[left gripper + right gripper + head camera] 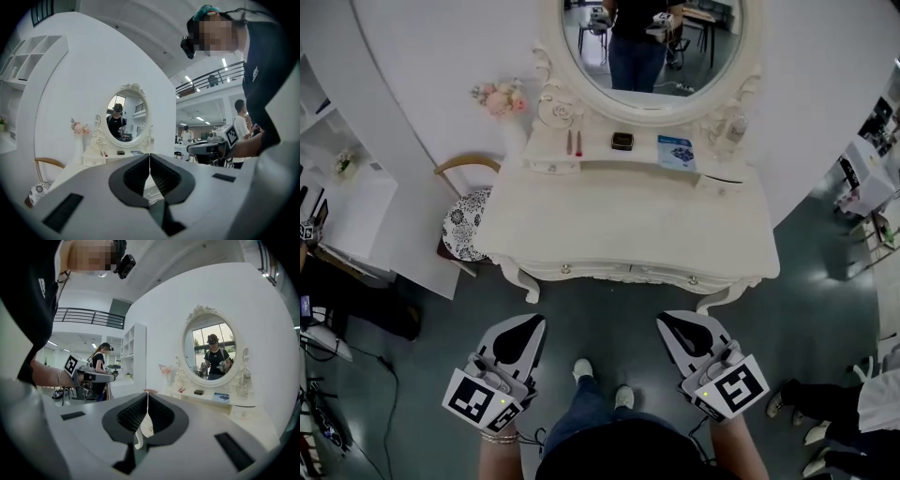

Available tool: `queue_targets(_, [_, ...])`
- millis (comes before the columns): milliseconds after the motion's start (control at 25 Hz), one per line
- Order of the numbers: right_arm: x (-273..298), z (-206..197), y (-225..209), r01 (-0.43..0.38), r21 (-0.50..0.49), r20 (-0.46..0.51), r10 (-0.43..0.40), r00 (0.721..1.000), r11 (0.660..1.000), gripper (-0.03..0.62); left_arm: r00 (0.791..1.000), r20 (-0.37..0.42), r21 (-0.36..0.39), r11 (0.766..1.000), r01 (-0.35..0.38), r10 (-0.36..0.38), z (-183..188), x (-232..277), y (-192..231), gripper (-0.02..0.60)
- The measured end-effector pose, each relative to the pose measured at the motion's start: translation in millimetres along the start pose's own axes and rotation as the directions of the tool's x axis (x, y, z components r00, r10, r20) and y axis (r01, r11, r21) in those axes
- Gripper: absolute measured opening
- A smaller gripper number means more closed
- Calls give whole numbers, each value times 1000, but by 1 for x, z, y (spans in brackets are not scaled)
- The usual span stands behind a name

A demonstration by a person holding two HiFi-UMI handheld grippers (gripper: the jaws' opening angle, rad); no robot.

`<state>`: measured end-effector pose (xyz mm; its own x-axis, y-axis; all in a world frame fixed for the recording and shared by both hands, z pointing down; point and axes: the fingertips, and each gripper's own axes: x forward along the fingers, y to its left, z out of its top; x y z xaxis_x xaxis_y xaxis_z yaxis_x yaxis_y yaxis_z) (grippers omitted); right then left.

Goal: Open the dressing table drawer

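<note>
**Both grippers shut, short of the drawer front**

Writing: nothing I can read. The cube on my left gripper [530,323] and the cube on my right gripper [670,323] carry black-and-white square markers only, no letters. A blue card [675,152] lies on the table's [628,216] raised back shelf; its print is too small to make out. A small dark box [622,141] sits left of it on the same shelf.

Grippers: left gripper view shows the jaws together at the tips, nothing between them. Right gripper view shows the same, tips meeting, nothing held. Both point roughly level toward the table.

Drawer [581,272]: in the table's front edge, shut, ahead of both grippers and apart from them, with bare floor between. Its left knob [565,269] sits ahead and a little right of my left gripper. The right knob [692,279] sits ahead and slightly right of my right gripper. Neither gripper touches the table.

Beyond the shelf, an oval mirror [712,47] faces me. A chair [467,220] stands ahead-left of the left gripper, beside the table.
</note>
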<state>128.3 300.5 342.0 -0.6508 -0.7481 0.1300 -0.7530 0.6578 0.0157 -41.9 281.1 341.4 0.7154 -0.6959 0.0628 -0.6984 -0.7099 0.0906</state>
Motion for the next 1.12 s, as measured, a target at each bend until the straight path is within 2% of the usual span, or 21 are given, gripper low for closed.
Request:
queue_targets(480, [47, 23, 1, -44, 6, 45, 44, 998, 999, 20, 1000, 11, 0, 1000, -9, 9, 10, 2, 39, 18])
queue_targets(1120, [92, 31, 16, -35, 0, 63, 35, 997, 999, 20, 1000, 14, 6, 1000, 9, -10, 14, -8, 86, 18])
